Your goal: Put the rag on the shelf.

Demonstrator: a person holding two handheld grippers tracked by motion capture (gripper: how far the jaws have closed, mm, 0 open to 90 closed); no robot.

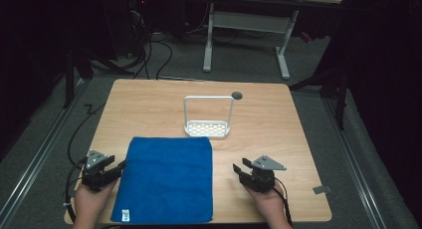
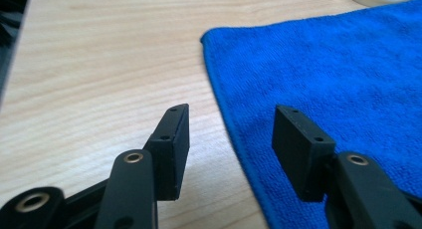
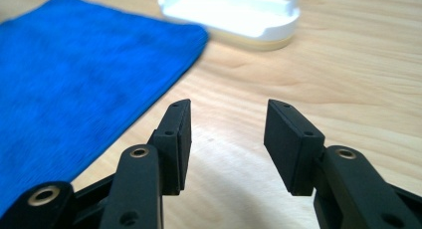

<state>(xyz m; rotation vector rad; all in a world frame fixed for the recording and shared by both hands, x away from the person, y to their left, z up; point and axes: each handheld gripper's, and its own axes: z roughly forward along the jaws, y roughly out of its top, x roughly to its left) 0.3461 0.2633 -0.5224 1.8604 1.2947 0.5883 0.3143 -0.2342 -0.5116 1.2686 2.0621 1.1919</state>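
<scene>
A blue towel [image 1: 166,179] lies flat on the wooden table [image 1: 149,104], toward the near edge. My left gripper [image 1: 118,168] rests just left of the towel's left edge, open with nothing between its jaws. In the left gripper view the towel [image 2: 328,74] has its left hem running between the jaws of the left gripper [image 2: 231,134]. My right gripper [image 1: 239,170] sits right of the towel, open and empty. Seen from the right gripper view, the open right gripper [image 3: 228,139] hovers over bare wood, with the towel [image 3: 74,74] to its left.
A white rack [image 1: 208,118] with a perforated base and a tall wire handle stands just behind the towel; its base [image 3: 234,12] is near the top of the right gripper view. A small dark hole [image 1: 237,95] marks the table's far side. A desk frame [image 1: 246,35] stands beyond.
</scene>
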